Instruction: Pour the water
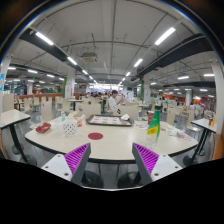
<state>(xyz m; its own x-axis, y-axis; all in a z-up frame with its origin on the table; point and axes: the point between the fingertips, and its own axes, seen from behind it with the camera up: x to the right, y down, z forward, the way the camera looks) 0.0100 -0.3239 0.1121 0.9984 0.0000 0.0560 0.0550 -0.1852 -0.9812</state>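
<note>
Currently the gripper [110, 160] is hovering short of the round white table [115, 145] with its jaws standing wide apart, holding nothing; nothing lies between the purple pads [76, 156].

No pouring appears started: approach, grasp and pour are all remaining.

Just beyond the fingers, a flat red disc [95, 135] is lying on the tabletop. Right of it, a green bottle-like container [154, 125] is standing upright, probably the water vessel, though this is uncertain. Left, a white patterned cup [69, 127] and a red object [43, 127] are sitting. A dark tray [110, 120] is lying farther back. Nothing is blocking the path.
</note>
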